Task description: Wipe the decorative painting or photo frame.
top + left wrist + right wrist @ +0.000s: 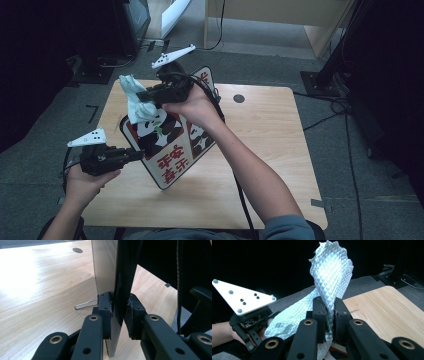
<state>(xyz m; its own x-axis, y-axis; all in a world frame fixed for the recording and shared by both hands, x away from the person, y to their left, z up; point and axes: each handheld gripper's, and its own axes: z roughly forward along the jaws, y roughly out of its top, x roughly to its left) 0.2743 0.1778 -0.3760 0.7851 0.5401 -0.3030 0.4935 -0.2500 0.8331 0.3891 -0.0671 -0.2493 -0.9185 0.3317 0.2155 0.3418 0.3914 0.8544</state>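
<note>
We hold the panda board tilted up over the middle of the counter, its lower-left edge pinched between the nearly closed left tongs, which come in from seven o'clock. The right tongs are closed tight on a crumpled white cloth that lies against the top of the board's picture face, at about eleven o'clock of the board. We judge that the wiping step is in hand; the next move calls for dragging the cloth down the face towards five o'clock while the left tongs keep the board firm.
</note>
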